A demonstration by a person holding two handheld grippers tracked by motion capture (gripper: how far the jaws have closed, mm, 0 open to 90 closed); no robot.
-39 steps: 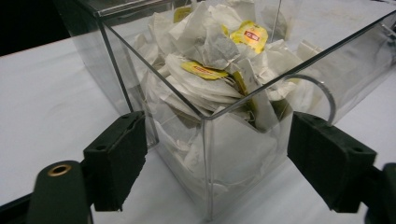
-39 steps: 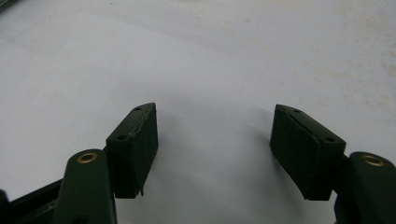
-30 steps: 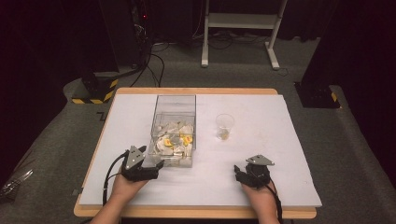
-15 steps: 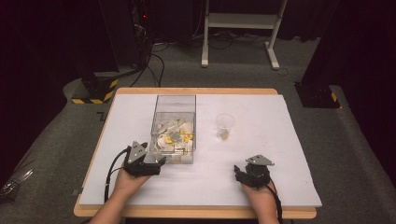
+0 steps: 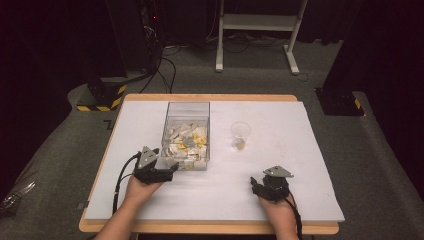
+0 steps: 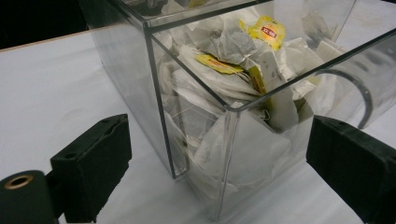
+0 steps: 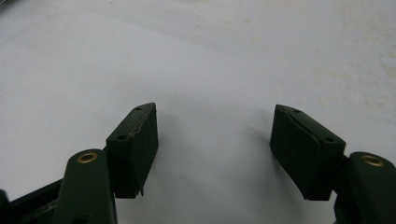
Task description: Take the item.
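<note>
A clear plastic box stands left of the table's middle, packed with white tea bags with yellow tags. My left gripper sits at the box's near left corner. Its jaws stand wide open with that corner between them, and the pads do not touch it. A clear plastic cup stands to the right of the box with something small and yellowish at its bottom. My right gripper rests near the table's front edge. In the right gripper view it stands open over the bare white surface.
The white table top has a wooden rim. Dark floor surrounds it, with cables and a white stand behind. A black and yellow striped block lies off the back left corner.
My left gripper has crept slightly forward toward the box's near corner. The right gripper, the box and the cup have stayed put.
</note>
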